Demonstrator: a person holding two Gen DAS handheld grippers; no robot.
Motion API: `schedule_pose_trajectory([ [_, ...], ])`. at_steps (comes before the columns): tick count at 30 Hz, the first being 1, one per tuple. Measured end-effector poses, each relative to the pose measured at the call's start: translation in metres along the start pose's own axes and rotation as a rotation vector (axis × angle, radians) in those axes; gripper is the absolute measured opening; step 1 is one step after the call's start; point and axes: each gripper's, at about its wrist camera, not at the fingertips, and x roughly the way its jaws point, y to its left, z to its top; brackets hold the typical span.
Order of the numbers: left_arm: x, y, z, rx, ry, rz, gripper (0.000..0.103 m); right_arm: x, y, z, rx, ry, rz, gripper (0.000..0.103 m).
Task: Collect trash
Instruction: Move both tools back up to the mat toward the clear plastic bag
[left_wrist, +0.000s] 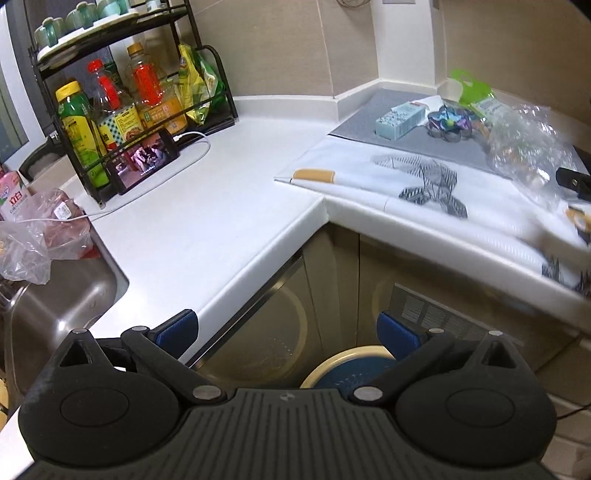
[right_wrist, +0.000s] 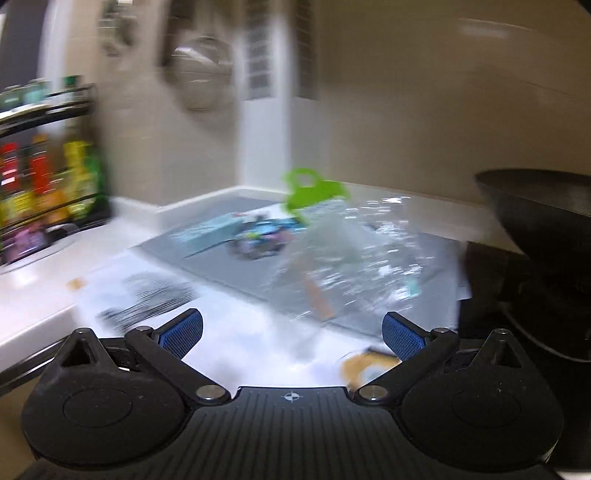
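Trash lies on a grey mat (left_wrist: 424, 142) at the far right of the white counter: a light blue carton (left_wrist: 399, 120), a crumpled dark foil wrapper (left_wrist: 448, 123), a green plastic piece (left_wrist: 471, 86) and a crinkled clear plastic bag (left_wrist: 528, 155). My left gripper (left_wrist: 288, 330) is open and empty, held below the counter's corner, over a round bin (left_wrist: 347, 365) on the floor. My right gripper (right_wrist: 291, 332) is open and empty, just short of the clear bag (right_wrist: 354, 254). The right wrist view is blurred; the carton (right_wrist: 210, 230), wrapper (right_wrist: 262, 238) and green piece (right_wrist: 310, 192) show beyond.
A black rack of bottles (left_wrist: 122, 110) and a phone (left_wrist: 144, 158) on a cable stand at the back left. A steel sink (left_wrist: 55, 299) holds a plastic bag (left_wrist: 40, 236). A patterned white sheet (left_wrist: 406, 177) covers the counter's right arm. A dark wok (right_wrist: 539, 210) sits at the right.
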Motion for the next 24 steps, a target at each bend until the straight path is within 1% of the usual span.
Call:
schedule_pose_trajectory([
  [3, 0.004, -0.003, 0.008, -0.008, 0.003, -0.004, 0.103, 0.035, -0.016, 0.01, 0.047, -0.006, -0.078, 0.103],
  [5, 0.007, -0.006, 0.011, 0.003, 0.009, 0.002, 0.103, 0.06, -0.026, 0.017, 0.077, 0.015, -0.122, 0.103],
  [9, 0.015, -0.013, 0.012, 0.032, 0.037, 0.021, 0.103, 0.106, -0.036, 0.028, 0.112, 0.082, -0.161, 0.103],
  [11, 0.019, -0.014, 0.012, 0.038, 0.05, 0.032, 0.103, 0.123, -0.04, 0.03, 0.124, 0.102, -0.131, 0.102],
  [12, 0.021, -0.015, 0.013, 0.041, 0.056, 0.035, 0.103, 0.127, -0.04, 0.029, 0.127, 0.103, -0.098, 0.088],
  [13, 0.023, -0.016, 0.014, 0.044, 0.059, 0.038, 0.103, 0.128, -0.039, 0.027, 0.129, 0.094, -0.07, 0.054],
  [14, 0.024, -0.017, 0.016, 0.047, 0.058, 0.04, 0.103, 0.129, -0.039, 0.024, 0.124, 0.089, -0.061, 0.035],
  [15, 0.025, -0.019, 0.018, 0.051, 0.05, 0.041, 0.103, 0.129, -0.04, 0.022, 0.124, 0.086, -0.053, 0.009],
  [16, 0.026, -0.022, 0.022, 0.056, 0.04, 0.039, 0.103, 0.127, -0.042, 0.021, 0.141, 0.075, -0.038, 0.002],
  [18, 0.028, -0.029, 0.032, 0.066, 0.017, 0.031, 0.103, 0.116, -0.046, 0.021, 0.158, -0.007, -0.004, 0.002],
  [19, 0.029, -0.033, 0.039, 0.071, 0.002, 0.025, 0.103, 0.111, -0.046, 0.02, 0.145, -0.038, -0.001, 0.002],
  [21, 0.034, -0.042, 0.057, 0.072, -0.028, 0.018, 0.103, 0.103, -0.042, 0.022, 0.122, -0.093, -0.012, 0.002],
  [24, 0.045, -0.056, 0.091, 0.059, -0.079, -0.008, 0.103, 0.091, -0.035, 0.026, 0.091, -0.188, 0.04, 0.002],
])
